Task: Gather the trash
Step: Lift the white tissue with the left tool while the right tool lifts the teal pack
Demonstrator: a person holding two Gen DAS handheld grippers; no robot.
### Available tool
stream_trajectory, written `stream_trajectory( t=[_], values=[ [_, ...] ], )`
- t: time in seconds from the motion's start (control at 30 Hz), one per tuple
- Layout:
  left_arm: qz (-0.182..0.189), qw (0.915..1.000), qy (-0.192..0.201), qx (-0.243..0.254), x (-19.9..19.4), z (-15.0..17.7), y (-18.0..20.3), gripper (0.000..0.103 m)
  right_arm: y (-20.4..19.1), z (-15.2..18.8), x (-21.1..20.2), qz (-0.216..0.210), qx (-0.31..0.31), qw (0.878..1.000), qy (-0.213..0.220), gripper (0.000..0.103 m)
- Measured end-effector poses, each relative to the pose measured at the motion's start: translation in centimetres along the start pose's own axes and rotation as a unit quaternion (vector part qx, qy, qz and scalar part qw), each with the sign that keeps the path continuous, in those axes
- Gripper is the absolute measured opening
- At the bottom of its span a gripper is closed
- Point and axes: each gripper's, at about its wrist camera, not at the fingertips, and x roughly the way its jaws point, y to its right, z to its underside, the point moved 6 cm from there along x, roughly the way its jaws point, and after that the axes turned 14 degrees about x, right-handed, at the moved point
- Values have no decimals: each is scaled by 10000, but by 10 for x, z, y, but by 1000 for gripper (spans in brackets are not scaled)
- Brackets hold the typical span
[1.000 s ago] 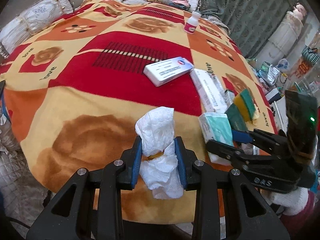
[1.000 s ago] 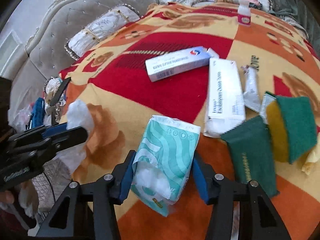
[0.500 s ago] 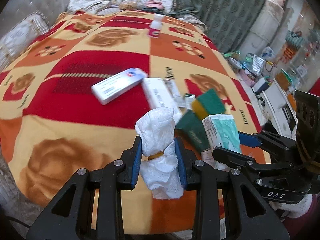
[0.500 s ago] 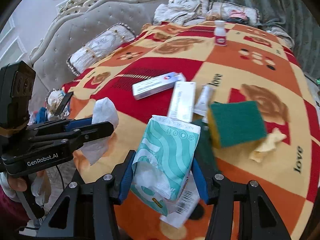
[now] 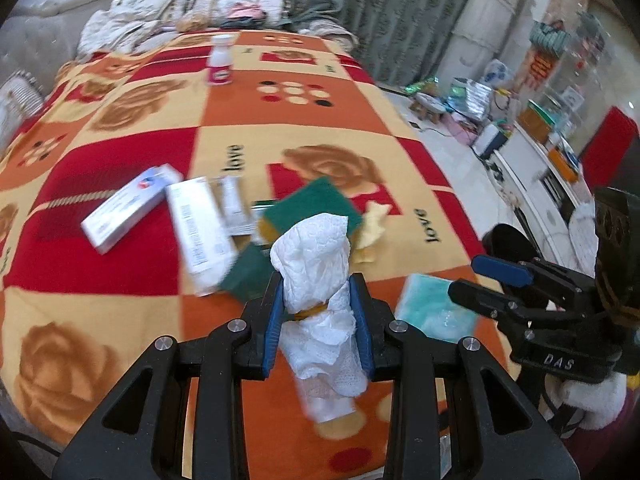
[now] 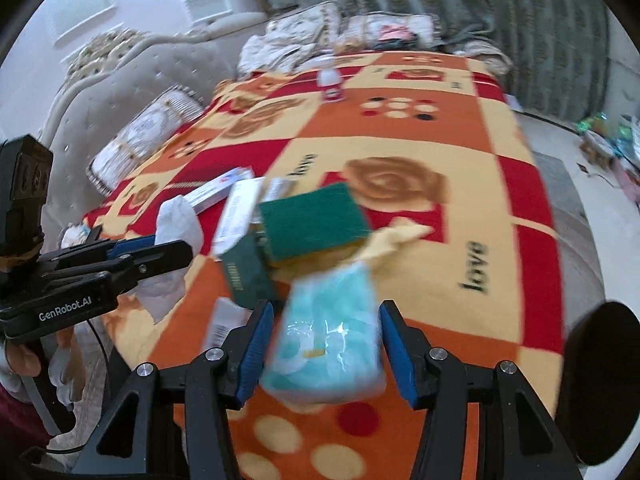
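My left gripper (image 5: 318, 320) is shut on a crumpled white tissue wad (image 5: 316, 260) with an orange band and holds it above the blanket. It also shows in the right wrist view (image 6: 176, 224). My right gripper (image 6: 326, 344) stands open. A teal tissue pack (image 6: 328, 344), blurred, sits between its fingers without touching them. The pack also shows in the left wrist view (image 5: 436, 308), beside the right gripper (image 5: 480, 280).
On the patterned blanket (image 5: 312, 128) lie a green and yellow sponge (image 6: 312, 220), a dark green pad (image 6: 244, 272), a yellow rag (image 6: 396, 236), white medicine boxes (image 5: 200, 232), a small tube (image 5: 232, 204) and a pill bottle (image 5: 220, 60). A dark round object (image 6: 604, 380) sits at the right edge.
Both grippers swung right along the bed. My right gripper opened and the teal pack came loose between its fingers. The left gripper kept its grip on the tissue wad.
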Motion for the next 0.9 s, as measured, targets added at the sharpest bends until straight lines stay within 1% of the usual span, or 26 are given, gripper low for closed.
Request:
stream_trajectory(
  t=[0.1,0.23,0.33,0.37,0.4,0.47,0.5,0.53,0.57,0.63,0.7,0.77,0.83,0.9],
  values=[
    [83,9998,-3,170,8,-9,19,30,29,-4,-13,148,238,9995,138,52],
    [190,9996,-31,208,18,-18,36,30,62,-4,-24,267,556,9979,208,52],
    [205,9994,-101,267,22,-18,42,30,81,5,-27,179,734,9971,111,53],
    [199,9993,-124,280,23,-17,43,30,85,10,-25,161,757,9970,-5,54],
    [182,9993,-138,287,24,-17,43,30,87,16,-24,127,764,9970,-95,57],
    [154,9993,-172,286,25,-16,43,30,86,23,-20,25,700,9974,-193,66],
    [138,9994,-181,278,25,-16,43,30,82,27,-15,-14,593,9979,-262,74],
    [127,9994,-185,271,26,-16,42,30,79,29,-11,-18,511,9983,-297,79],
    [118,9994,-197,260,26,-15,42,30,74,31,-5,-6,349,9989,-328,80],
    [119,9993,-230,252,26,-13,42,30,69,35,9,53,127,9991,-405,80],
    [97,9992,-261,274,26,-10,43,30,65,40,26,77,-75,9980,-617,80],
    [102,9992,-273,284,26,-10,44,30,66,44,36,166,-208,9972,-694,79],
    [117,9991,-272,289,26,-10,47,30,67,43,35,284,-299,9979,-497,55],
    [170,9990,-260,316,27,-13,53,30,68,42,29,171,-146,9985,-493,53]
  ],
)
